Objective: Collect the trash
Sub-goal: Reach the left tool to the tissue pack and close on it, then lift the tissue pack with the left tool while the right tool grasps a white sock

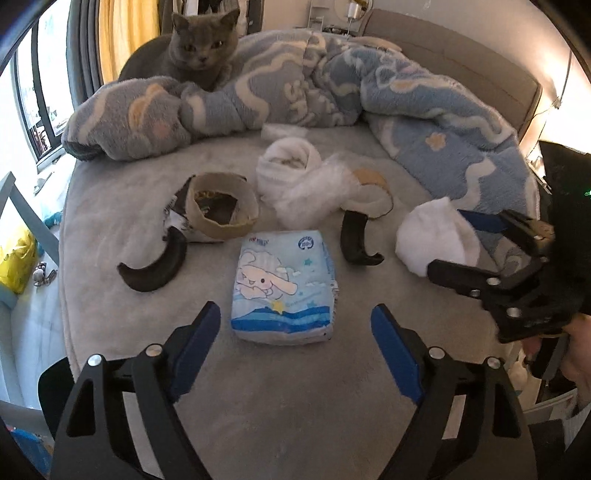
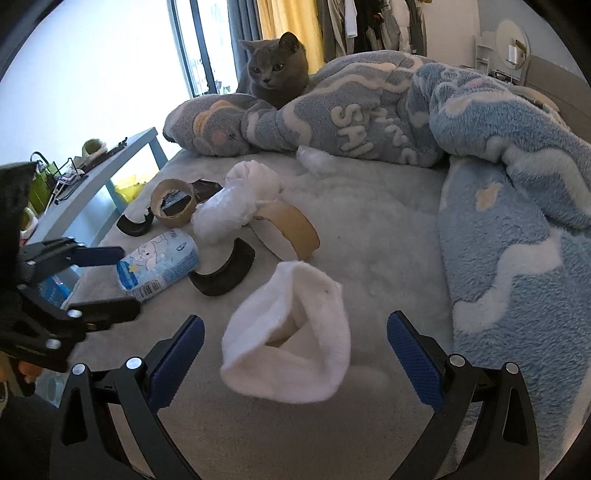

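Trash lies on a grey bed point(image 1: 122, 206). A blue cartoon tissue pack point(image 1: 282, 288) lies just ahead of my open, empty left gripper point(image 1: 295, 332); it also shows in the right wrist view point(image 2: 159, 262). A white fluffy sock point(image 2: 291, 336) lies between the fingers of my open right gripper point(image 2: 295, 343), not clamped; the sock shows in the left wrist view point(image 1: 436, 236) with the right gripper point(image 1: 447, 240) around it. Nearby are a cardboard tape ring point(image 1: 221, 206), white wadding point(image 1: 306, 188), a second tape ring point(image 2: 291, 229) and two black curved pieces point(image 1: 155, 266) point(image 1: 356, 243).
A grey cat point(image 1: 195, 51) sits behind a rumpled blue-and-white blanket point(image 1: 406, 96) along the back and right of the bed. A blue shelf point(image 2: 96, 177) with clutter stands left of the bed. A window and yellow curtain point(image 2: 284, 18) are behind.
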Motion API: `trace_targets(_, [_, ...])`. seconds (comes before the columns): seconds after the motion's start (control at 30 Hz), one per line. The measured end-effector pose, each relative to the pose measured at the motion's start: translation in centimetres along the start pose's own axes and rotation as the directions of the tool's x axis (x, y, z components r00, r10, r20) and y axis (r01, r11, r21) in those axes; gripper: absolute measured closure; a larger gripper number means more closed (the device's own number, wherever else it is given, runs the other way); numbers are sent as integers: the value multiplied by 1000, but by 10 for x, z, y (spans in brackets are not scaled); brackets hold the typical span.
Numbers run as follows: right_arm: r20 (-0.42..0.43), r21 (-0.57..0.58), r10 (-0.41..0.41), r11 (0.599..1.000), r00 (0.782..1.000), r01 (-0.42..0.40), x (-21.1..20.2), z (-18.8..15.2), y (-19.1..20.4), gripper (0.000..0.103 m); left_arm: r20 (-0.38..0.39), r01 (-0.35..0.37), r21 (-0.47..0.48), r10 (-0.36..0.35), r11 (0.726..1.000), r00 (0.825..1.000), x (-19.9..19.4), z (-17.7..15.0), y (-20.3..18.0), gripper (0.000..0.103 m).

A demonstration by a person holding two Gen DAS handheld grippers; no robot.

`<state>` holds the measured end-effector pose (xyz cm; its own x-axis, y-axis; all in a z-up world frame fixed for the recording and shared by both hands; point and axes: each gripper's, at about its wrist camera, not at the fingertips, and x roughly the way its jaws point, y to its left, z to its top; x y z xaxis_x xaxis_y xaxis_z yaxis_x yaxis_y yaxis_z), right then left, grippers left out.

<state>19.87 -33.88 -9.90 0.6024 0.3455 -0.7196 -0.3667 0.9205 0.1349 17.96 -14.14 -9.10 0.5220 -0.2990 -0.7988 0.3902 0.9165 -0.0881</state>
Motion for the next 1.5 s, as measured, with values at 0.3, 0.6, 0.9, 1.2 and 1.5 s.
trace_targets(0.3, [-3,11,18,1000,1000,-18,5,-2,-4,11,-10,-16,-66,16,998,1000,20,6,9,20])
trace_targets(0.6, [-50,-11,-8,1000,999,8,18,1,0,23,-8,-44,-76,44,996,999,25,7,8,29])
trace_targets(0.9, [-80,-6,8,1000,997,-8,24,1,1,35,20,-48,-99,51,994,999,19,2,12,45])
trace_targets(1.2, [-76,-4,-2,1000,997,2,19,6,7,42,57,-47,-96,52,994,997,3,-2,9,48])
trace_targets(1.5, [-6,28,14,1000,1000,-13,-11,21,8,42,112,-44,-133,59,990,992,-21,-2,13,48])
